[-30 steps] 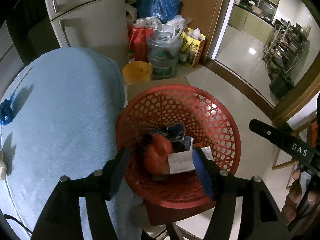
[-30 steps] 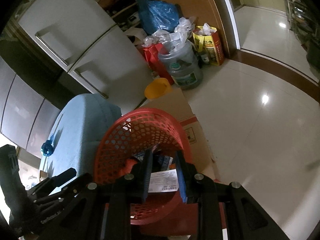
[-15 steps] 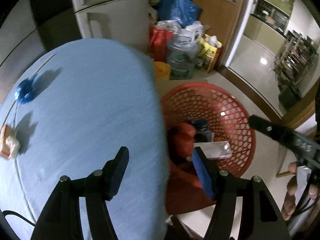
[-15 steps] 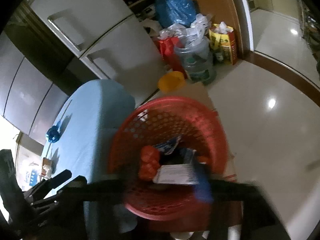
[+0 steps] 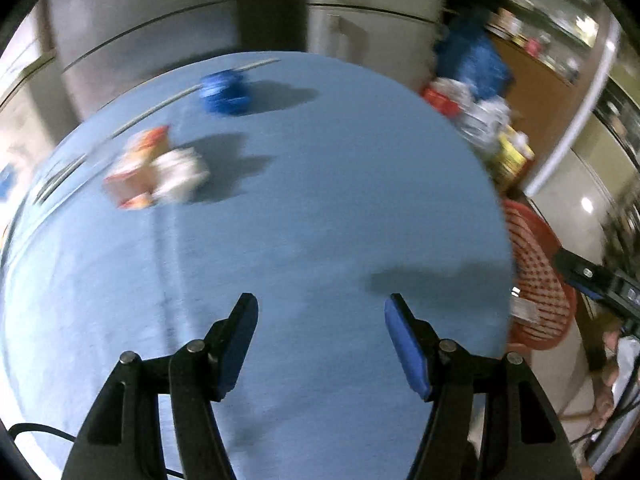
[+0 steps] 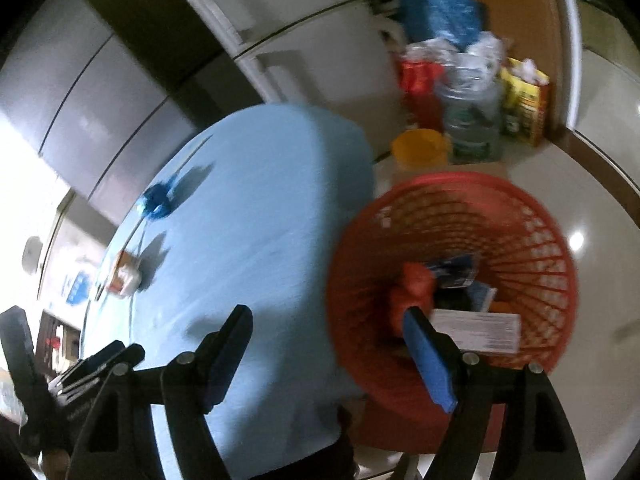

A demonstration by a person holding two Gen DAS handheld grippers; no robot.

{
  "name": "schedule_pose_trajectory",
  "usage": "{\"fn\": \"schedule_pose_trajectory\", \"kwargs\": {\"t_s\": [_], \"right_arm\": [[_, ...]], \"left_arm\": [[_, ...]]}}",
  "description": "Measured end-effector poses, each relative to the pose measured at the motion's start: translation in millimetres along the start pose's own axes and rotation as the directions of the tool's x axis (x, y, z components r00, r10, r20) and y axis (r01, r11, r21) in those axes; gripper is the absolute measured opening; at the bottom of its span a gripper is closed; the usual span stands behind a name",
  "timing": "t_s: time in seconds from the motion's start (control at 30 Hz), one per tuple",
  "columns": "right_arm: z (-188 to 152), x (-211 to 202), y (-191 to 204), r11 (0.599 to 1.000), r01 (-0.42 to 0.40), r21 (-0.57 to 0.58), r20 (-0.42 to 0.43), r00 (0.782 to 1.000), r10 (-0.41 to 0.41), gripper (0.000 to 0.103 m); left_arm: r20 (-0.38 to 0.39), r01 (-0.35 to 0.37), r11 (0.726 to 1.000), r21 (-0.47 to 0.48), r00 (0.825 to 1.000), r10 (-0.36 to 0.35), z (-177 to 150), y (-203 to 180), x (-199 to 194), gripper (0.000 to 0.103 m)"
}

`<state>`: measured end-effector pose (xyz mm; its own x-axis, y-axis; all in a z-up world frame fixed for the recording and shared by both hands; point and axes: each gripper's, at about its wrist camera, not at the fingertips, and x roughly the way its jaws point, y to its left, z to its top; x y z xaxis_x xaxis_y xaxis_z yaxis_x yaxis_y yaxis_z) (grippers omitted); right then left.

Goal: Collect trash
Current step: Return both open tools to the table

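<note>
A red mesh basket (image 6: 532, 224) stands on a cardboard box beside a round table under a light blue cloth (image 5: 320, 208). Inside it lie a white paper slip (image 6: 480, 330), an orange-red crumpled wrapper (image 6: 412, 288) and dark blue packets (image 6: 456, 270). On the cloth, far from me, sit a crumpled blue wrapper (image 5: 226, 90) and an orange-and-white crumpled packet (image 5: 156, 168). My left gripper (image 5: 320, 312) hangs open over the bare cloth, nothing between its fingers. My right gripper (image 6: 326, 320) is open too, straddling the table edge and the basket's rim (image 6: 340, 240), holding nothing.
Behind the table stand a pale fridge (image 6: 304, 40) and grey cabinet doors (image 5: 132, 40). On the floor past the basket are a yellow bucket (image 6: 420, 148), a big water jug (image 6: 472, 120), red and yellow bags and a blue plastic bag (image 6: 436, 4). Glossy tiled floor (image 6: 592, 184) lies to the right.
Both grippers swung left from over the basket toward the table. The right gripper was shut on the white paper slip; it opened and the slip now lies in the basket.
</note>
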<state>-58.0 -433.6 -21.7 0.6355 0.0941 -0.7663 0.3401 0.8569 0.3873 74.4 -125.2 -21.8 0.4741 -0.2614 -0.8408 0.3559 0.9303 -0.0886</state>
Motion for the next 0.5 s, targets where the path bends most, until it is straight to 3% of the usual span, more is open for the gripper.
{"fn": "schedule_pose_trajectory", "kwargs": {"t_s": [0.13,0.3,0.5], "right_arm": [[-6.3,12.3,34.7,0.997,-0.027,-0.073,-0.037,0.999,0.024,0.081],[-12.4,31.7,85.2,0.982,-0.056,-0.183,-0.084,0.996,0.041,0.081],[-17.6,60.9,150.3,0.94,-0.091,-0.328,-0.125,0.991,0.052,0.081]], "left_arm": [[-0.004,-0.062,0.992,-0.112,0.998,0.062,-10.2,54.0,-0.7,0.066],[-0.015,-0.123,0.961,-0.249,0.992,0.123,-26.6,113.0,-1.8,0.066],[-0.031,-0.156,0.928,-0.337,0.987,0.155,-42.5,143.6,2.3,0.066]]}}
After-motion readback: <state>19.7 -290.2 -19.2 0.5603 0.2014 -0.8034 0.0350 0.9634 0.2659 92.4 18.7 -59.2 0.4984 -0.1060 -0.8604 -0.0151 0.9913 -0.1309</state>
